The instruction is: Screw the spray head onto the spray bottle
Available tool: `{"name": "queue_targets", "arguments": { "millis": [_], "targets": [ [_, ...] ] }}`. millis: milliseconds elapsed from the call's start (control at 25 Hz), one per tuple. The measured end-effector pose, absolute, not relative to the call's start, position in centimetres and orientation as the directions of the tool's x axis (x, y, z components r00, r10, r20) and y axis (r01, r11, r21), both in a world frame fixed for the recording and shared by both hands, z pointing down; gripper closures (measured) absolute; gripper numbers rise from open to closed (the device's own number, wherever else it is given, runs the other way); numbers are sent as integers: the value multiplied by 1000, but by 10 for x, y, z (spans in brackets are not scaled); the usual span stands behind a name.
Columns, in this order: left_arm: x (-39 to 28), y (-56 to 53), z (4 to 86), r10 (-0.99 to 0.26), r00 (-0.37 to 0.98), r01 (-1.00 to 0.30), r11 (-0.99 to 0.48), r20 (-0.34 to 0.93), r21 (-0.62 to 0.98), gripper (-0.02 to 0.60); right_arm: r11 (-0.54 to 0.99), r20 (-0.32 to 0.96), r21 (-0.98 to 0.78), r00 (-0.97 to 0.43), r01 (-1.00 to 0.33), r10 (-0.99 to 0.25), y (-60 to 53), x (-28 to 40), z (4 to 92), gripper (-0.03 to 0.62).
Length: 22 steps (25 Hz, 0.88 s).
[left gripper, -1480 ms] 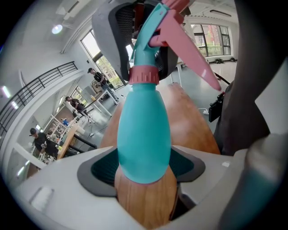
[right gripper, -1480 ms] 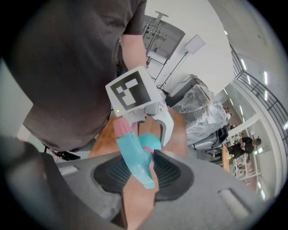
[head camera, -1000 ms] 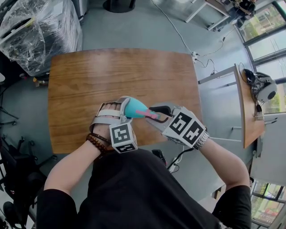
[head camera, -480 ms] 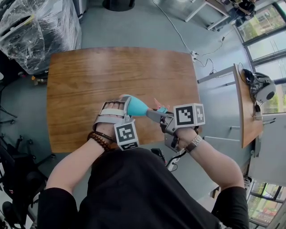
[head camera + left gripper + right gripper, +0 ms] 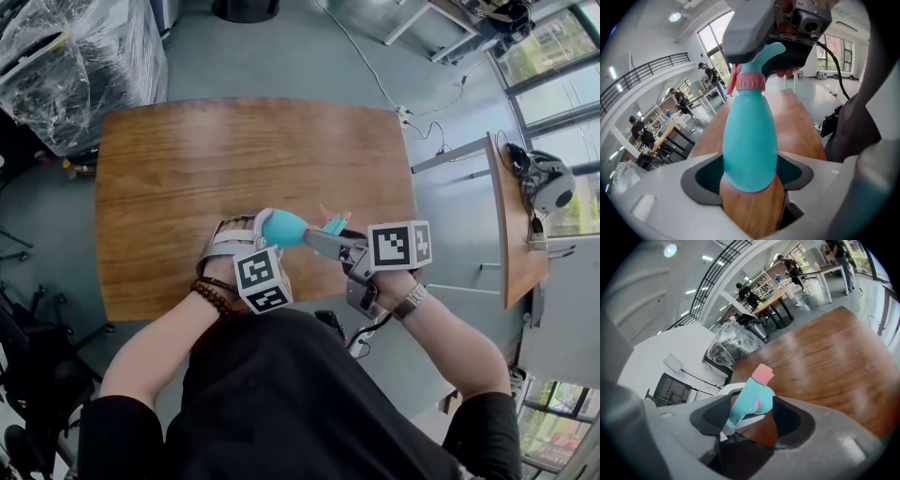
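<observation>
Over the wooden table, our left gripper clamps the spray bottle. Our right gripper has just opened around the spray head, likely to regrip.

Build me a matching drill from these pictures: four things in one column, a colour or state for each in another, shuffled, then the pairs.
Things:
A. spray bottle
B. collar
C. table
D. left gripper

Colours or states:
1. pink
2. shut on the spray bottle
3. brown wood
4. teal

Pairs: A-4, B-1, C-3, D-2.
</observation>
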State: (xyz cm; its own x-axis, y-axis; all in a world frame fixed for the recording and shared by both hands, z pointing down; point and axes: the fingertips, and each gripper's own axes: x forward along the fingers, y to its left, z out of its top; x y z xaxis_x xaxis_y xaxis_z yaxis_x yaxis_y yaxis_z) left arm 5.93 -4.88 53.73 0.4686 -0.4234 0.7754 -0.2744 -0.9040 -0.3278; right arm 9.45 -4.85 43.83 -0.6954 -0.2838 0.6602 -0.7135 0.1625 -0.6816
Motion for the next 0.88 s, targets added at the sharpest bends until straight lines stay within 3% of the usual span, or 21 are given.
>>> {"name": "queue_targets", "arguments": {
  "millis": [240,320,400,480,600,760,880],
  "targets": [
    [54,-57,533,-420,501,-315,-903,757,-292,209,298,674,-621,-688,-725,-270,-36,110,417,308],
    [48,-63,532,-426,499,-319,-900,754,-298,209,450,704,-504,-652,-738,-282,-34,118,405,307],
    [45,-66,531,-424,504,-313,-902,752,-298,209,683,747,-254,-588,-684,-311,-32,120,391,307],
    [44,-69,529,-419,510,-301,-905,751,-301,209,864,777,78,-513,-498,-365,-30,114,378,307],
    [44,-69,526,-412,517,-278,-910,751,-308,209,897,801,426,-412,-118,-434,-26,96,367,309],
    [53,-59,524,-385,531,-227,-923,755,-311,208,752,814,569,-359,334,-456,-10,82,386,309],
    [60,-50,521,-365,541,-178,-930,758,-321,207,659,838,546,-321,518,-442,-4,81,406,309]
  ]
}}
